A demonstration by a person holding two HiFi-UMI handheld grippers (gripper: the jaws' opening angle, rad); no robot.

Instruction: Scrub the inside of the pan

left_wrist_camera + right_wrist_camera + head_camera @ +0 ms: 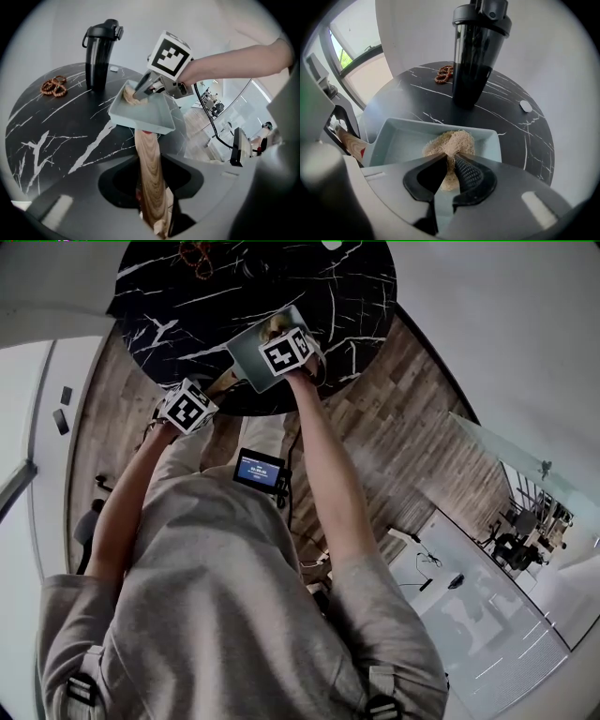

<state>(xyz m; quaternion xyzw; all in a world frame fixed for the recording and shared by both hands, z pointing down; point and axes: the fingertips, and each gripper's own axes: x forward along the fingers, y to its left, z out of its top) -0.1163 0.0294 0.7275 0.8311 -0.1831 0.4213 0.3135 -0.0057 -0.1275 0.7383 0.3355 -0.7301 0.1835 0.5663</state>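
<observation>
Now right gripper (449, 164) pinches scrubber (451, 140) inside pan (391, 138); left gripper (151, 190) clamps wooden handle (147, 154).

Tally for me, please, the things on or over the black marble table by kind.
Pale blue square pan with wooden handle: 1
Tan fibrous scrub pad: 1
Tall black lidded bottle: 1
Brown beaded loop cluster: 1
Small white disc: 1
Total: 5

Left gripper (151, 186): jaws clamped on the wooden handle (147, 154) of a pale rectangular pan (140, 123) at the right edge of the black marbled table (61, 136).

Right gripper (135, 97): tips inside the pan's far-left corner, pinching a tan scrubber (126, 97).

A black bottle (99, 56) stands upright beyond. Brown beads (54, 86) lie far left.
</observation>
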